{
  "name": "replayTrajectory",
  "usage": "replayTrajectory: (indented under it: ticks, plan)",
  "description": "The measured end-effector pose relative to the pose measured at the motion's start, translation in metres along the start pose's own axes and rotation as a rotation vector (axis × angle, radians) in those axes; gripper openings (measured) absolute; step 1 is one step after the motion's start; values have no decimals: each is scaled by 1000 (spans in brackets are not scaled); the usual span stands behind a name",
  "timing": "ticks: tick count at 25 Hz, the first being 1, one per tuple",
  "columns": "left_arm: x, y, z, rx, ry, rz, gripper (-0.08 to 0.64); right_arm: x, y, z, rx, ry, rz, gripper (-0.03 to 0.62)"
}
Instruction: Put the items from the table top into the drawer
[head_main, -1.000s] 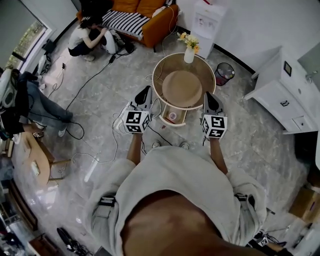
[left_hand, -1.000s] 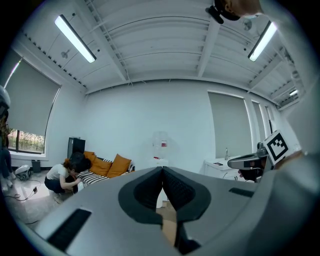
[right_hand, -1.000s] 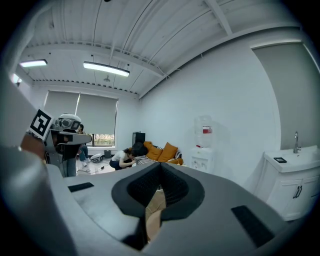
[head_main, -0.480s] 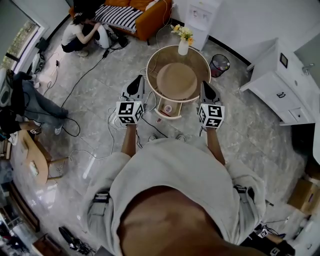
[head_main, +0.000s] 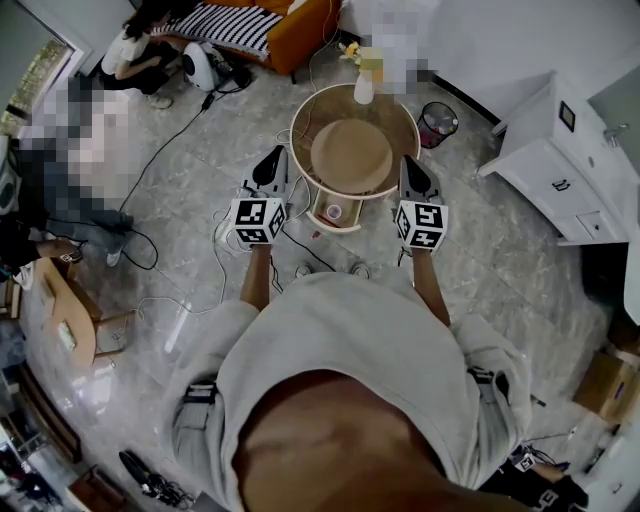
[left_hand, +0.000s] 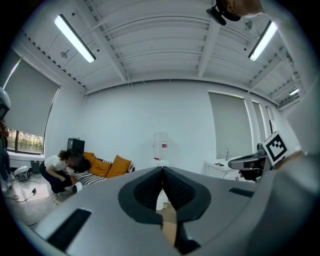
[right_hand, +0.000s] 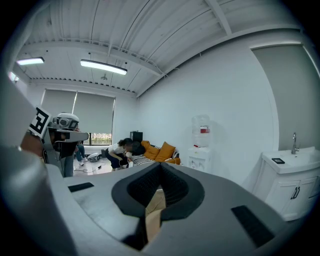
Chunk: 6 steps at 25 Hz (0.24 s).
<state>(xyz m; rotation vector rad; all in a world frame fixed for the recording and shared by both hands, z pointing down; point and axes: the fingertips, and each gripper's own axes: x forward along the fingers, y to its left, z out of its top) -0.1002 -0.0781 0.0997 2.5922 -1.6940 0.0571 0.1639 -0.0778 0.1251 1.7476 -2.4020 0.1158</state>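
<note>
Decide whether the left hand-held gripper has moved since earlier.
No: the left hand-held gripper stays just left of the round wooden table.

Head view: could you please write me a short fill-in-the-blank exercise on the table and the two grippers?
The vase of flowers stands at the round table's ____ edge, seen from the person.
The drawer under the table top is ____.
Both the left gripper and the right gripper have their jaws ____.
Missing words: far; open; shut.
</note>
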Motion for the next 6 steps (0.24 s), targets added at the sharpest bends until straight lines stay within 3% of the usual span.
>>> replayTrajectory:
  ticks: [6]
  plan:
    - [3, 5, 1, 9, -7, -8, 15, 6, 4, 4, -5, -6, 2, 23]
